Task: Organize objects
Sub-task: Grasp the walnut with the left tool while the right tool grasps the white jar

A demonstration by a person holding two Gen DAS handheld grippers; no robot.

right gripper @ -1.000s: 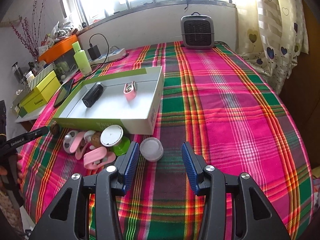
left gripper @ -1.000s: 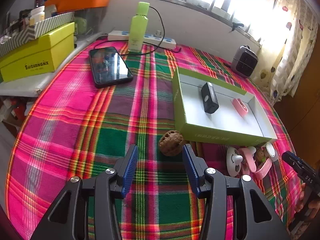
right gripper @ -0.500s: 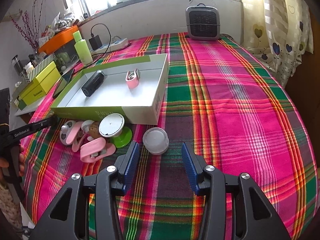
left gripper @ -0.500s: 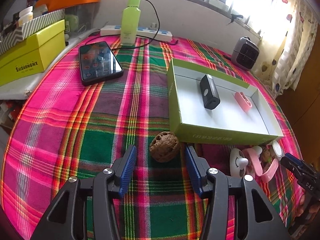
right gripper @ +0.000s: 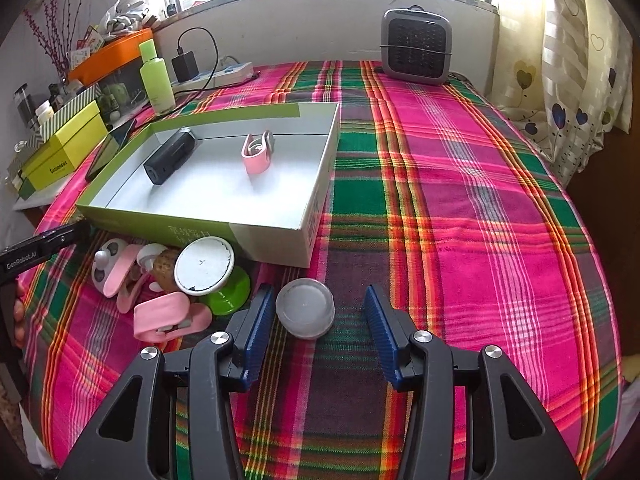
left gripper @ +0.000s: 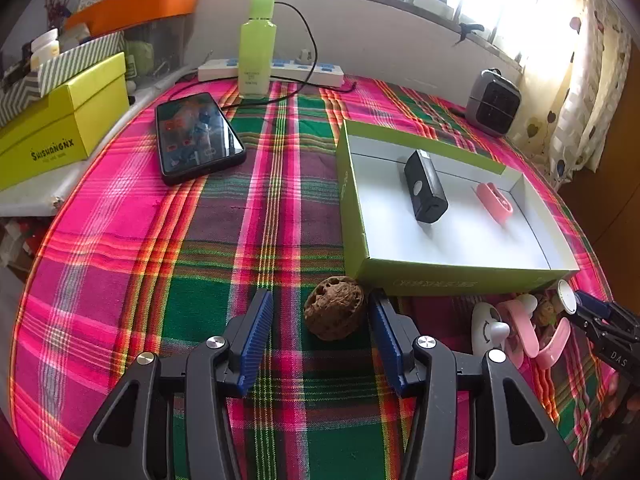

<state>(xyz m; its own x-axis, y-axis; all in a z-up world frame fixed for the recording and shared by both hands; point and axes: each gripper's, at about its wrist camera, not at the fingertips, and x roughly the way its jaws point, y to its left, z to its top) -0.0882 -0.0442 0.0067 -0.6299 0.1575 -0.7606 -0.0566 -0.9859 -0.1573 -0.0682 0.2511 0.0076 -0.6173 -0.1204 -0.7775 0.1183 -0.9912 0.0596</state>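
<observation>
Your left gripper [left gripper: 320, 336] has its fingers spread wide around a walnut [left gripper: 334, 318] on the plaid cloth [left gripper: 256, 216], touching neither side, just in front of the green box [left gripper: 440, 278]. Your right gripper [right gripper: 316, 334] is equally wide around a round clear lid [right gripper: 305, 312] lying flat. In the box, the black device [left gripper: 425, 192] lies with its long axis running from the near wall toward the far wall; the yellow box [left gripper: 60, 128] reads "SWISHANGNX".
</observation>
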